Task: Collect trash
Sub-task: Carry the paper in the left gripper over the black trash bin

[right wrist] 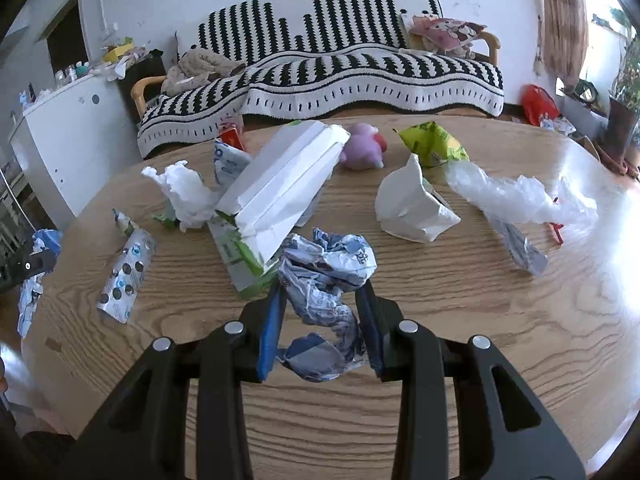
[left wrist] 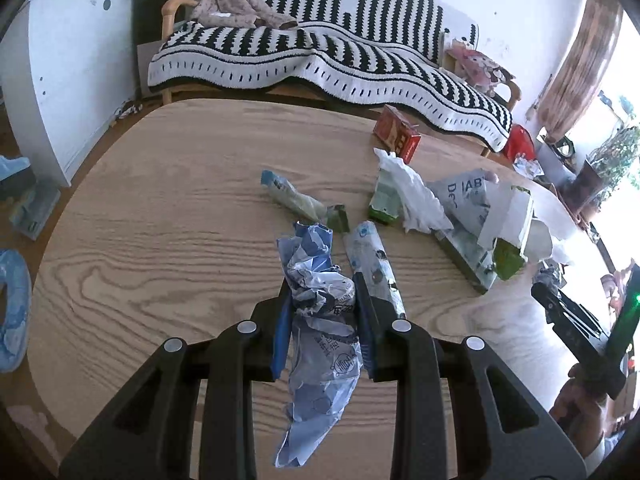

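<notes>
Behind the round wooden table [right wrist: 460, 320] stands a sofa under a black-and-white striped throw [right wrist: 340, 76], with a white cabinet [left wrist: 68, 80] off to one side.

The left gripper [left wrist: 322, 304] pinches a crumpled blue-and-white plastic wrapper [left wrist: 320, 320], its pads pressed into the wad and a loose tail hanging below the jaws. The right gripper [right wrist: 320, 308] likewise clamps a second crumpled blue-and-white wrapper [right wrist: 328, 280], which bulges above its fingertips. Both wads appear lifted clear of the wood.

Outward from the left gripper lie a dotted foil sachet [left wrist: 374, 264] just beside it and a twisted pale wrapper [left wrist: 296, 200] nearer the table's middle. Toward the far edge sit a white crumpled tissue [right wrist: 184, 192], a large folded white paper bag [right wrist: 288, 184] resting on a flattened green carton [right wrist: 244, 256], a torn white paper piece [right wrist: 412, 208], clear plastic film [right wrist: 516, 196], a green snack bag [right wrist: 432, 140], a purple plush toy [right wrist: 362, 148] and a red box [left wrist: 396, 134].

The step in hand looks like carrying off two picked pieces. No bin shows, so the next move calls for finding it, releasing both, then returning for the remaining litter.
</notes>
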A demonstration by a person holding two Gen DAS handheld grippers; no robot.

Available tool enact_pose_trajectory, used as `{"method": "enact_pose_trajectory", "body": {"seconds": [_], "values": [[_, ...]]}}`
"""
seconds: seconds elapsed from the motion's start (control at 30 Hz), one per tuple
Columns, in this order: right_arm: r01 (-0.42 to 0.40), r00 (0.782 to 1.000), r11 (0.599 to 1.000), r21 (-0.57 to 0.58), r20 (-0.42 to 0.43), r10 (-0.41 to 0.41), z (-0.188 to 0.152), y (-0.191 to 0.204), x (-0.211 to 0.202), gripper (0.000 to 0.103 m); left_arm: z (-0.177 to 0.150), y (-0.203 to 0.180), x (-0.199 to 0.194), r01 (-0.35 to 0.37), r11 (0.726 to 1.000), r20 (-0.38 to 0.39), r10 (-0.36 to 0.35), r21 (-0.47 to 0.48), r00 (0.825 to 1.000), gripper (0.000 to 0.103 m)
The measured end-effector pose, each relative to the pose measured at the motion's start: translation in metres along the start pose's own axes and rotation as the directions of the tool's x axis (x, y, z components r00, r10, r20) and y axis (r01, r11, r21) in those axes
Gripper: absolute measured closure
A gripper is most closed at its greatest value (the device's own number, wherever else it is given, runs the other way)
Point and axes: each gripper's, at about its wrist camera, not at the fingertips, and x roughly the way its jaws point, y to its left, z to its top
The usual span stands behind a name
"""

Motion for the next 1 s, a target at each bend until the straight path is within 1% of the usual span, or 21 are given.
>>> {"method": "enact_pose_trajectory", "body": {"seconds": [0.1, 1.0], "values": [[0.004, 1.0, 1.0, -0.011, 0.003, -0.004, -0.001, 0.002, -0.001, 0.067, 0.0, -0.001, 0.0, 0.003, 1.0, -0.005, -0.003, 0.003, 1.0, 0.075], [0.015, 1.0, 1.0, 0.024, 0.006, -0.016, 0.0, -0.008, 0.0, 0.067, 0.005, -0.027, 0.004, 0.009, 0.998, -0.017, -0.008, 0.069, 1.0, 0.075]]}}
